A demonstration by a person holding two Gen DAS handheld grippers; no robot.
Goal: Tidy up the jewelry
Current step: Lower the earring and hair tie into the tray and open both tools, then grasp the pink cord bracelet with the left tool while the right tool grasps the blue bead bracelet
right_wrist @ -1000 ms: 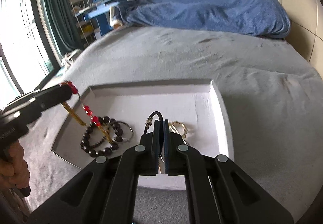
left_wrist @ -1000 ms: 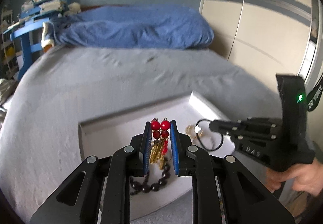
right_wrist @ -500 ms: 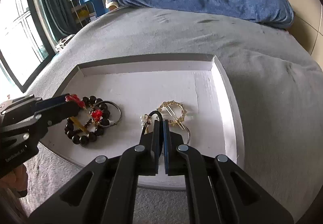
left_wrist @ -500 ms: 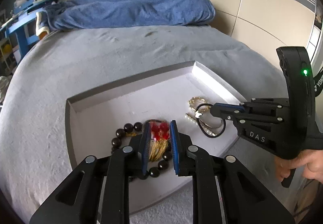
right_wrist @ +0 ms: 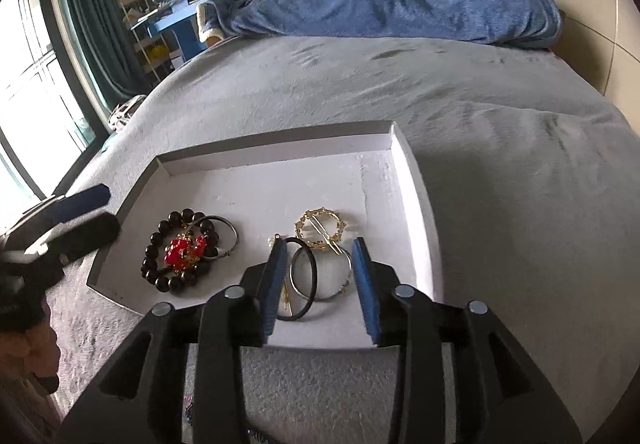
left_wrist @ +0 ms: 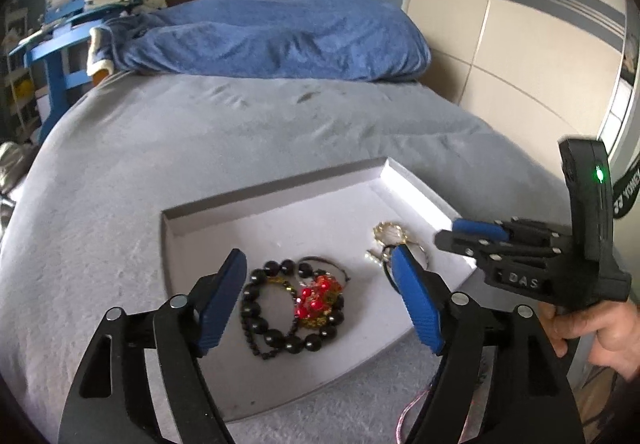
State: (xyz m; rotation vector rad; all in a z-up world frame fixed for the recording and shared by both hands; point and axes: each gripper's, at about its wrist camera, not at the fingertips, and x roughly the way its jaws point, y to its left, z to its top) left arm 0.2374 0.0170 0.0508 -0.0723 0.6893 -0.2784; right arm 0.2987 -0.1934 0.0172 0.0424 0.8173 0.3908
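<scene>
A: Right, both grippers' fingers are spreading, nothing pinched: left gripper (left_wrist: 320,284) over the bead bracelet (left_wrist: 276,320), right gripper (right_wrist: 320,276) over the hair tie (right_wrist: 303,278).

B: Light, limp, tangly things in the tray (right_wrist: 416,212) on the bed (right_wrist: 500,148); I'd pinch one bead, or the tie's band. The gold brooch (right_wrist: 320,231) beyond looks stiff.

From my seat the tray (right_wrist: 416,180) looks like matt white card or foam board, its floor faintly grainy. It sits on a grey bedspread (right_wrist: 500,172) of soft, napped cloth. The bead bracelet (left_wrist: 276,336) is glossy and dark, catching small highlights; the red beads (right_wrist: 182,249) on it shine like glass or plastic, I cannot tell which. The round brooch (right_wrist: 320,230) is bright gold-coloured metal. The hair tie (right_wrist: 302,280) is dull black elastic, the thin bangle (right_wrist: 340,284) smooth silvery metal. The pillow (left_wrist: 280,40) is fuzzy blue fleece. Both grippers are matt black plastic with blue ribbed pads (left_wrist: 416,300).
</scene>
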